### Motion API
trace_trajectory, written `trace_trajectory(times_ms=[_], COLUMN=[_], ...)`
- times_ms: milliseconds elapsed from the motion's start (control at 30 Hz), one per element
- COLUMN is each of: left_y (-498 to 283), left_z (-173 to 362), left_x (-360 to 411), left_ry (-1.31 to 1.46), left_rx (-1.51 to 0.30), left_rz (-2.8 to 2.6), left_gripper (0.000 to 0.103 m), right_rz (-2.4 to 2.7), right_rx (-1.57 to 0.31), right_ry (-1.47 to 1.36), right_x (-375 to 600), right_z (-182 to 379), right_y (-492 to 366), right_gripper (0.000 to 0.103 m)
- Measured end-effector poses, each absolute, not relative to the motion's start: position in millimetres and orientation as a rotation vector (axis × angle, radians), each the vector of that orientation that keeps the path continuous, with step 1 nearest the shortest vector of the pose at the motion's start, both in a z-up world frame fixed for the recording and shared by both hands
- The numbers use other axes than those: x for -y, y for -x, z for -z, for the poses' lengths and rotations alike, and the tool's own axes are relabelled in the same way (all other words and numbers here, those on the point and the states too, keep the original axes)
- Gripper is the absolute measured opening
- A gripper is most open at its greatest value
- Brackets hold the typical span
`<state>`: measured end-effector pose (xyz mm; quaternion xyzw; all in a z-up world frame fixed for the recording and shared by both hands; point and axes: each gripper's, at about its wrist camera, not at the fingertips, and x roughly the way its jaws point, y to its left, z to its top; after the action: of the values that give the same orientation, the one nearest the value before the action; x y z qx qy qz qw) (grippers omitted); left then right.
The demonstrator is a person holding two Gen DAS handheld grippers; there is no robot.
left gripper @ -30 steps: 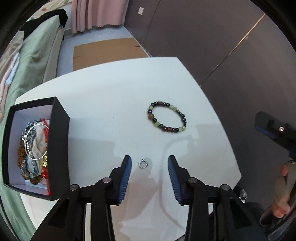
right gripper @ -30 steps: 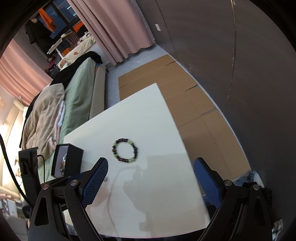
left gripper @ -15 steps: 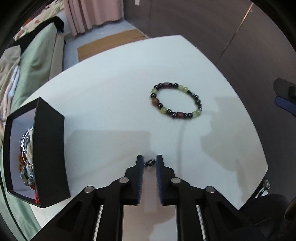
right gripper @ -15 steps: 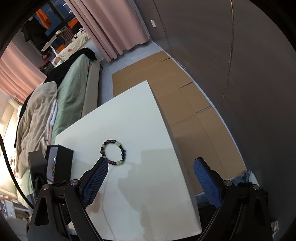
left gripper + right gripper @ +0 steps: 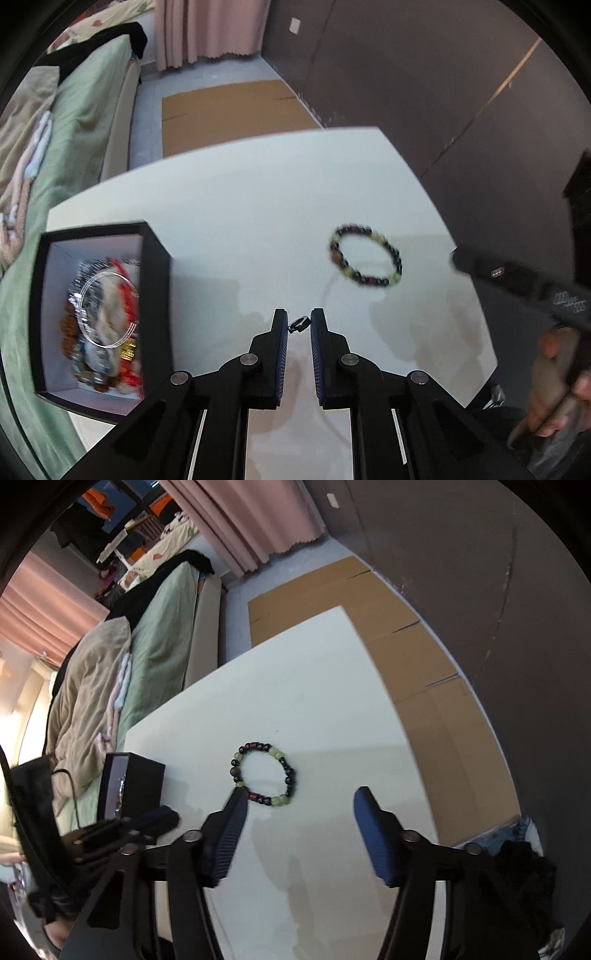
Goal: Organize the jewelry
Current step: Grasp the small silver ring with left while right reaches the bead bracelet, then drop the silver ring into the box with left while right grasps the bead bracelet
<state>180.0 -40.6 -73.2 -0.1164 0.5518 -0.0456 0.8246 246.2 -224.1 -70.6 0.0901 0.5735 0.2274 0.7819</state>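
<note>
My left gripper [image 5: 298, 322] is shut on a small silver ring [image 5: 297, 324] and holds it above the white table [image 5: 240, 206]. An open black jewelry box [image 5: 99, 314] with several pieces inside stands to its left. A beaded bracelet [image 5: 365, 256] of green, black and dark red beads lies on the table to the right. In the right wrist view my right gripper [image 5: 301, 808] is open and empty, just short of the bracelet [image 5: 264, 773]. The box [image 5: 129, 786] shows at its left.
A bed with green and beige bedding [image 5: 110, 672] runs along the table's left side. Flat cardboard [image 5: 406, 627] lies on the floor beyond and to the right of the table. A dark wall [image 5: 424, 74] stands at the right.
My left gripper closed on the ring and lifted it off the table, turning toward the box. My right gripper moved closer to the bracelet, still open.
</note>
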Motion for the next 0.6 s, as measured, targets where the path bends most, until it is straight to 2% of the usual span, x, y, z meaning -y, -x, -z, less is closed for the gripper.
trace_trajectory(times_ms=[33,167,233,300,500,600], left_y=[-180,-182,-182,-181,-175,-171], left_z=[70,60,55,51,42,36], left_x=[36,18,10,2,-18,-31], left_ry=[0.258,0.296,0.310,0.320,0.350,0.366], left_rx=[-1.164,-1.132,-1.119,-1.108,-1.084,-1.068], left_rz=[0.095,0.087,0.085,0.083,0.081,0.069], left_gripper=[0.013,0.013,0.013,0.013,0.013,0.013], right_rz=[-0.494,-0.487,-0.482,-0.461,-0.399,-0.383], right_rx=[-1.242,-1.251,-1.266,-1.275,-1.279,-1.269], right_ry=[-0.182,-0.137,-0.114,-0.060,0.057,0.111], right_x=[219,203,194,184,165,156], right_z=[72,78,84,90,102,101], right_y=[-248,-255,-258,-261,-267,-265], right_gripper=[0.048,0.043,0.033,0.027,0.027,0.020])
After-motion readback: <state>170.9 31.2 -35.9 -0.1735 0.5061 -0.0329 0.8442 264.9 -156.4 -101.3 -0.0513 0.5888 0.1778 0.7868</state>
